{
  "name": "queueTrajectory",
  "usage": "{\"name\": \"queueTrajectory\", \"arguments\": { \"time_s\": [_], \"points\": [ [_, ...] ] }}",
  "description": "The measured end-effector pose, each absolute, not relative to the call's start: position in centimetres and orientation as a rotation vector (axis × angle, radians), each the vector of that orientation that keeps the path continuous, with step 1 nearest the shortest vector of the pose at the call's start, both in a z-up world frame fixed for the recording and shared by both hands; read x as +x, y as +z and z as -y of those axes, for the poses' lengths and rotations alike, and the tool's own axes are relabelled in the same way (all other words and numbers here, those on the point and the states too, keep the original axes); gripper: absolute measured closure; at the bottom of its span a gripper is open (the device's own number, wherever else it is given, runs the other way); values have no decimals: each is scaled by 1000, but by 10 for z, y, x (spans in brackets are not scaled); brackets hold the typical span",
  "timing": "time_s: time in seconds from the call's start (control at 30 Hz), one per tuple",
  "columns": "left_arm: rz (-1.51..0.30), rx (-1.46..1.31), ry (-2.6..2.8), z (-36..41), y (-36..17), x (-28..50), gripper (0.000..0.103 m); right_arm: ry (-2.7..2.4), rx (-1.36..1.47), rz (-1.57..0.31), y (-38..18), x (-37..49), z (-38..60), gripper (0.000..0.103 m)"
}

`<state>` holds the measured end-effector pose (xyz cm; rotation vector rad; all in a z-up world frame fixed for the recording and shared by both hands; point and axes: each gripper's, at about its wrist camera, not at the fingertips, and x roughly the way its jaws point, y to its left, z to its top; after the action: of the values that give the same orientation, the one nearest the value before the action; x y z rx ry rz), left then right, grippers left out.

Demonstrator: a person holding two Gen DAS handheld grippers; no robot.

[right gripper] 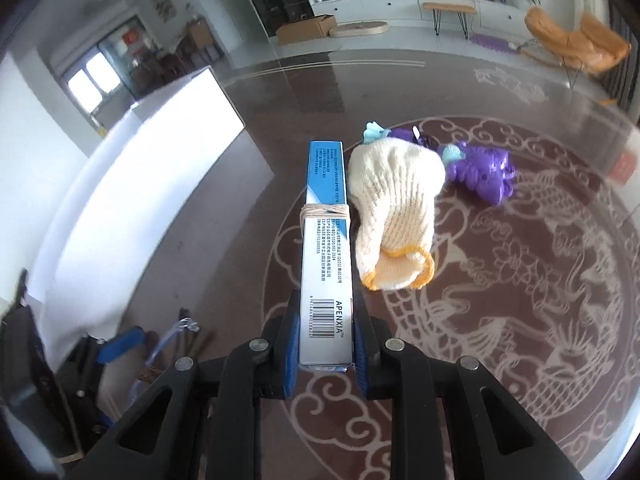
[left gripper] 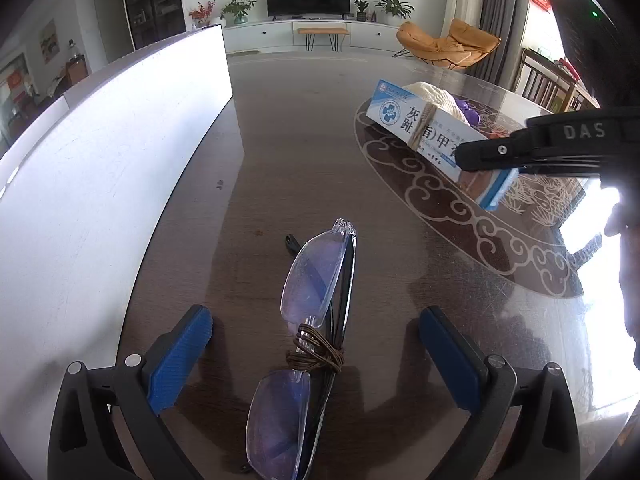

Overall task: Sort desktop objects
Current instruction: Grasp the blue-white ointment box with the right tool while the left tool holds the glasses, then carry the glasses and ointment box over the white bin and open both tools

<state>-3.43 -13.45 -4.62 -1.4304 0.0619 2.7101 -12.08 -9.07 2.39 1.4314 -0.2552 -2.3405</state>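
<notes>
A long blue-and-white box (right gripper: 326,240) with string tied round its middle sticks forward from my right gripper (right gripper: 326,320), which is shut on its barcode end. The left wrist view shows the same box (left gripper: 416,128) held slanting over the table by the right gripper (left gripper: 480,160). A pair of folded glasses (left gripper: 308,280), bound with brown cord, lies on the dark table between the blue pads of my open left gripper (left gripper: 316,316); the pads do not touch it. A cream knitted glove (right gripper: 396,208) and a purple toy (right gripper: 480,172) lie just right of the box.
A large white box wall (left gripper: 100,160) runs along the table's left side and also shows as a white box (right gripper: 160,168) in the right wrist view. The glass-topped table (right gripper: 520,320) carries a swirl pattern. A person's silhouette fills the right edge of the left wrist view.
</notes>
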Motion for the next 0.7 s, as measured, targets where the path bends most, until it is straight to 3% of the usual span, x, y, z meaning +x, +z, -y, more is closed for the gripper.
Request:
{"name": "queueTrajectory", "arguments": {
  "time_s": [0.13,0.2,0.3,0.43,0.63,0.7],
  "points": [
    [-61,-1429,2711,134,-47,-34,0,-2137,1427,704,6,-80,39,80],
    [-61,-1429,2711,134,-47,-34,0,-2089,1424,786,-4,-50,12,77],
    [-60,-1428,2712,134,-47,-34,0,-2135,1432,765,-9,-15,-23,63],
    [-66,-1431,2716,133,-47,-34,0,-2332,1428,453,19,-4,-32,33],
    [-116,-1464,2619,137,-45,-35,0,-2295,1511,-19,24,-21,29,28],
    [-112,-1460,2634,143,-42,-33,13,-2304,1550,-117,12,-24,46,28]
  ]
}}
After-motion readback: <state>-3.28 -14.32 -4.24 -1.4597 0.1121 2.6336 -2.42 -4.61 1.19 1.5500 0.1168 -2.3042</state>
